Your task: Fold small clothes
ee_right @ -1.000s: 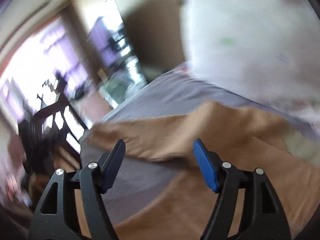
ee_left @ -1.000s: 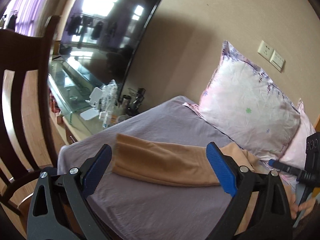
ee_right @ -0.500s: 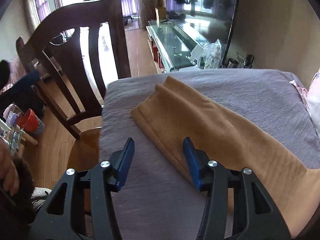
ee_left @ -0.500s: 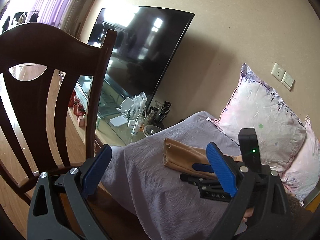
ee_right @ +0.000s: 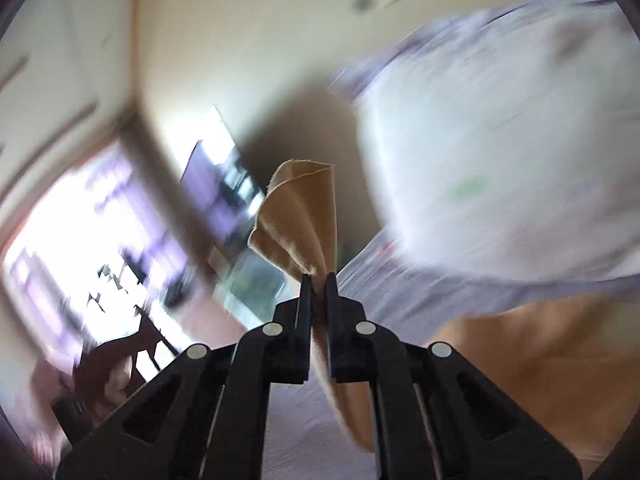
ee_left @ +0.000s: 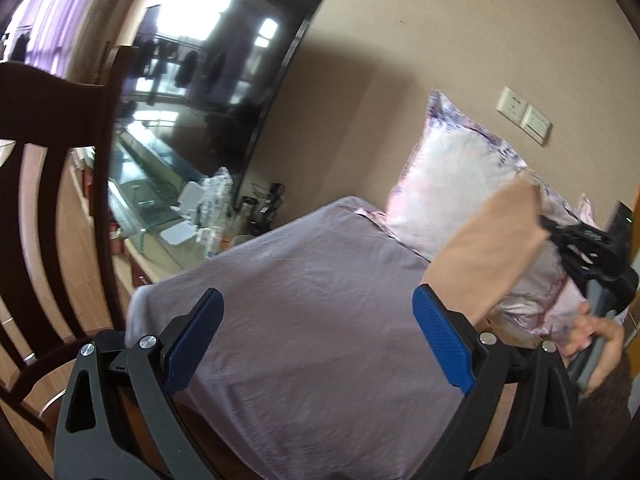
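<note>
Tan garment pinched in right hand-held gripper, long axis slanting up off bed.

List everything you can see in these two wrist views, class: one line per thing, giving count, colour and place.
tan garment: one, tan, one end lifted above the bed, pinched in the right gripper
bed sheet: one, lilac-grey, covering the bed
pillow: one clear, white-pink floral, propped against the wall
television: one, black, on the wall
glass stand: one, clear, under the television, holding small clutter
chair: one, dark wood, left of the bed
wall sockets: two, cream, above the pillow
left gripper: black with blue pads, open over the sheet
right gripper: black, shut on the garment
hand: one, holding the right gripper's handle
</note>
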Demonstrator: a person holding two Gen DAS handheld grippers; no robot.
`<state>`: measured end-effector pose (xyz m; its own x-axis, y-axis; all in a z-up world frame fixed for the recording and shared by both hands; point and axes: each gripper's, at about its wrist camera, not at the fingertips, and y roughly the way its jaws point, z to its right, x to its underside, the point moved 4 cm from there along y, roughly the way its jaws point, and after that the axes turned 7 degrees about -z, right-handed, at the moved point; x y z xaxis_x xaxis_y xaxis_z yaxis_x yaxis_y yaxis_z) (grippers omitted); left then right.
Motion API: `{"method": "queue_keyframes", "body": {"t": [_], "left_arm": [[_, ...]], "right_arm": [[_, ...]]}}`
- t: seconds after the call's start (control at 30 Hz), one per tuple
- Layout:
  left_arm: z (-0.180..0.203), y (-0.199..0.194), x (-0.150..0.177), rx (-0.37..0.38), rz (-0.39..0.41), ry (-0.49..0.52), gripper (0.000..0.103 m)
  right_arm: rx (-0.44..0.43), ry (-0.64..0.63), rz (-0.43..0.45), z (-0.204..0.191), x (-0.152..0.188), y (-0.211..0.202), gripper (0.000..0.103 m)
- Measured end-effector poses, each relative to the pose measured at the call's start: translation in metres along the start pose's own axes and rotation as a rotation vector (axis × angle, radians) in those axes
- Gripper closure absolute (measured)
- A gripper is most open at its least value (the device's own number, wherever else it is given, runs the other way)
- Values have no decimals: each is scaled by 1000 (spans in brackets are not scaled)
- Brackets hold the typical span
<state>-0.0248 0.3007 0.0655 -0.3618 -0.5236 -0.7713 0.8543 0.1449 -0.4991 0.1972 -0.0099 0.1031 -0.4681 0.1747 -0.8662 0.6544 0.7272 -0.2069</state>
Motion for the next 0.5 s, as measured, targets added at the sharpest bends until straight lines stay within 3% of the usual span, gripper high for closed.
{"method": "queue_keyframes", "body": {"t": [0.07, 0.17, 0.33, 0.4, 0.5], "left_arm": [[16, 12, 2, 35, -25, 26, 7], [50, 31, 10, 111, -75, 77, 7], [113, 51, 35, 240, -166, 195, 7], [134, 55, 47, 267, -199, 243, 7], [147, 58, 61, 281, -234, 283, 7]], "right_arm": [[109, 133, 130, 63, -12, -63, 97], [301, 347, 251, 162, 9, -150, 97], [438, 580, 216, 248, 82, -188, 97], [440, 621, 194, 264, 98, -189, 97], [457, 633, 125, 258, 111, -191, 91]]}}
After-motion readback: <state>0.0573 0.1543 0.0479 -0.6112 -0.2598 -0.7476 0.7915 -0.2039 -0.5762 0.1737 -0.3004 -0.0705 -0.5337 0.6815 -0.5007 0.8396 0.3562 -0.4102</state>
